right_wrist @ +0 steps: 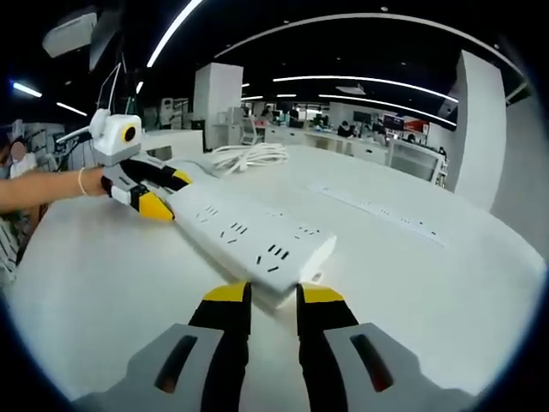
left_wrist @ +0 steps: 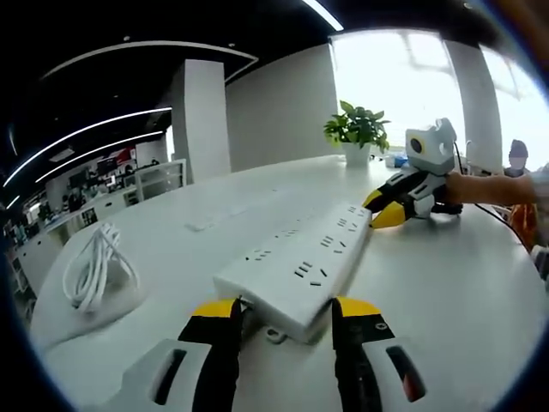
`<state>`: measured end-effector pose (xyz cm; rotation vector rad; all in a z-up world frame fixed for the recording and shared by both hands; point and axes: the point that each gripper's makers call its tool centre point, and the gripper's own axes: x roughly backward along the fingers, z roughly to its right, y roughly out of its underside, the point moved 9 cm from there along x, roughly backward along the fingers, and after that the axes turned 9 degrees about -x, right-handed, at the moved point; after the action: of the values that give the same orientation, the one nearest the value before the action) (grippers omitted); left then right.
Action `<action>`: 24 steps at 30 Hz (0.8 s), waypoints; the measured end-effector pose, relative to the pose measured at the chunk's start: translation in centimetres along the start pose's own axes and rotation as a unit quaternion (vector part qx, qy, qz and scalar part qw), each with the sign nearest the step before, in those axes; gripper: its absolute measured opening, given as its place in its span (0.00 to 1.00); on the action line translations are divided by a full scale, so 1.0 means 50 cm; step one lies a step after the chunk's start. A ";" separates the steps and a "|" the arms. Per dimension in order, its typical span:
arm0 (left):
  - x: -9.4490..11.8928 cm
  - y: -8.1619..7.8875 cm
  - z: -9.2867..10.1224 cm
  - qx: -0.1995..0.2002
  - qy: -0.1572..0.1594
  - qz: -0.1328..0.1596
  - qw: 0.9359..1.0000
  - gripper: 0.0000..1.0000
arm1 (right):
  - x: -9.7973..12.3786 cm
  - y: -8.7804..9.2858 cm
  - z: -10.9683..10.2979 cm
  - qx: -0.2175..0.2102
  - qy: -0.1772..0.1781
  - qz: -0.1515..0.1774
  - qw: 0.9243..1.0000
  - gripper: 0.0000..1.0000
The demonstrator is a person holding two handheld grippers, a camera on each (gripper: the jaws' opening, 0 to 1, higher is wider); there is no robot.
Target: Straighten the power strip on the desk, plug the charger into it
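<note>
I saw the white power strip (left_wrist: 300,262) lying flat on the white counter (left_wrist: 455,283), one end between my left gripper (left_wrist: 284,311) fingers, which stood spread at its sides; whether they pressed it I cannot tell. My right gripper (right_wrist: 272,293) fingers sat narrowly apart at the opposite end, grip likewise unclear. A coiled white cable (left_wrist: 96,268) lay nearby, a potted plant (left_wrist: 357,130) beyond.
</note>
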<state>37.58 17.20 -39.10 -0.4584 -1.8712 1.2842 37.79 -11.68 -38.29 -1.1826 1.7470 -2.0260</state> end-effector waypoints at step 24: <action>-0.001 0.000 0.008 -0.003 0.007 0.002 1.000 0.43 | 0.011 0.006 -0.001 0.001 0.002 -0.001 1.000 0.20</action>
<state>37.31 16.91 -39.20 -0.4740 -1.8639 1.2744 37.31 -12.05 -38.33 -1.1811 1.7461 -2.0306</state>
